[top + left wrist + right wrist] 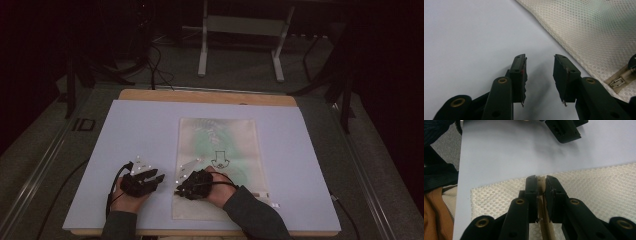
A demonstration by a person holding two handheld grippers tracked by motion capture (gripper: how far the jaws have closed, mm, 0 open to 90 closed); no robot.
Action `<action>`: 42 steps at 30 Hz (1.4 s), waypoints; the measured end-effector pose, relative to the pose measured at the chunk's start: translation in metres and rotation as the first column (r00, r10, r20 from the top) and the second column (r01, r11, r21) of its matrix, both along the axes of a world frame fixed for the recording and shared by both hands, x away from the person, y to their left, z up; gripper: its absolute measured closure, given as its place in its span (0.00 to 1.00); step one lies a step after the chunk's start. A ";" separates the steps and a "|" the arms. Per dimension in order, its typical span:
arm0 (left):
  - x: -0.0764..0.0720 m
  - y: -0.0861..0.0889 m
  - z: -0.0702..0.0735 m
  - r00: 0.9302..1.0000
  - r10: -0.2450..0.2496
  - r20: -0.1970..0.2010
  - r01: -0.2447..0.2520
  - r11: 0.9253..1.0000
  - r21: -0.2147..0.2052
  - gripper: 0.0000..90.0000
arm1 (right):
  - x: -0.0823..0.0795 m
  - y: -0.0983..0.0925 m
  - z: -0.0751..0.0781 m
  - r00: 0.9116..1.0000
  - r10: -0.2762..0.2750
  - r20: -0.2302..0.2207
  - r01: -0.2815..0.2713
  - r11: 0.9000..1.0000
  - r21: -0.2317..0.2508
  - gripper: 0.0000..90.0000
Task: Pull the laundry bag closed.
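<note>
A cream mesh bag (217, 145) with a green garment inside lies flat on the pale blue mat (140, 130). My right gripper (179, 190) sits over the bag's near left corner. In the right gripper view this gripper (541, 179) is shut on the bag's beige zipper band (544, 225) at the mesh edge (599, 187). My left gripper (156, 176) rests on bare mat just left of the bag. Its jaws (539, 60) are open with nothing between them. The mesh (586, 32) and a metal zipper pull (617, 81) lie to its right.
The mat covers a wooden table (200, 96). A white metal stand (245, 30) and cables lie on the dark floor beyond. In the right gripper view the left gripper (564, 130) shows at the top, and a sleeve and orange cloth (434, 215) at the left.
</note>
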State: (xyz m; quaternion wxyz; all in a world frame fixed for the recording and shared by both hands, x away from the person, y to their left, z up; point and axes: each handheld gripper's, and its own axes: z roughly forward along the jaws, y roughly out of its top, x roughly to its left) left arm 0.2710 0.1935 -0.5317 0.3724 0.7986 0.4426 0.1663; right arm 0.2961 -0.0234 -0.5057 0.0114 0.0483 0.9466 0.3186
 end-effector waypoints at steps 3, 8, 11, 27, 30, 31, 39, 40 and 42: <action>0.000 0.000 0.000 1.000 -0.003 0.000 0.003 1.000 -0.001 0.69 | 0.000 0.001 -0.002 1.000 0.003 0.002 -0.003 1.000 -0.013 0.90; -0.001 0.000 0.001 1.000 -0.011 -0.003 0.011 1.000 -0.012 0.69 | 0.000 0.003 -0.005 1.000 0.002 0.008 -0.002 1.000 -0.031 0.90; -0.001 0.000 0.002 1.000 -0.021 -0.011 0.021 0.999 -0.043 0.69 | 0.000 0.002 -0.007 1.000 0.001 0.003 0.000 0.999 -0.037 0.90; -0.006 -0.009 0.004 0.996 -0.084 -0.006 0.084 0.994 -0.072 0.80 | 0.001 0.002 -0.013 1.000 0.000 -0.007 0.000 0.999 -0.035 0.91; -0.008 -0.016 0.004 0.993 -0.120 -0.004 0.120 0.991 -0.060 0.88 | 0.001 0.002 -0.014 1.000 0.003 -0.007 -0.003 0.999 -0.034 0.91; -0.008 -0.017 0.004 0.992 -0.126 -0.006 0.126 0.991 -0.055 0.90 | 0.001 0.001 -0.014 1.000 0.002 -0.009 -0.003 0.999 -0.032 0.90; -0.009 -0.022 0.003 0.985 -0.171 -0.014 0.169 0.983 -0.073 0.99 | 0.001 0.001 -0.014 1.000 -0.001 -0.012 0.001 1.000 -0.029 0.91; -0.009 -0.023 0.003 0.984 -0.176 -0.016 0.175 0.982 -0.072 0.99 | 0.001 0.001 -0.014 1.000 -0.002 -0.012 0.001 1.000 -0.029 0.91; -0.009 -0.024 0.003 0.983 -0.183 -0.019 0.181 0.981 -0.070 0.99 | 0.001 0.001 -0.014 1.000 -0.002 -0.014 0.001 1.000 -0.029 0.90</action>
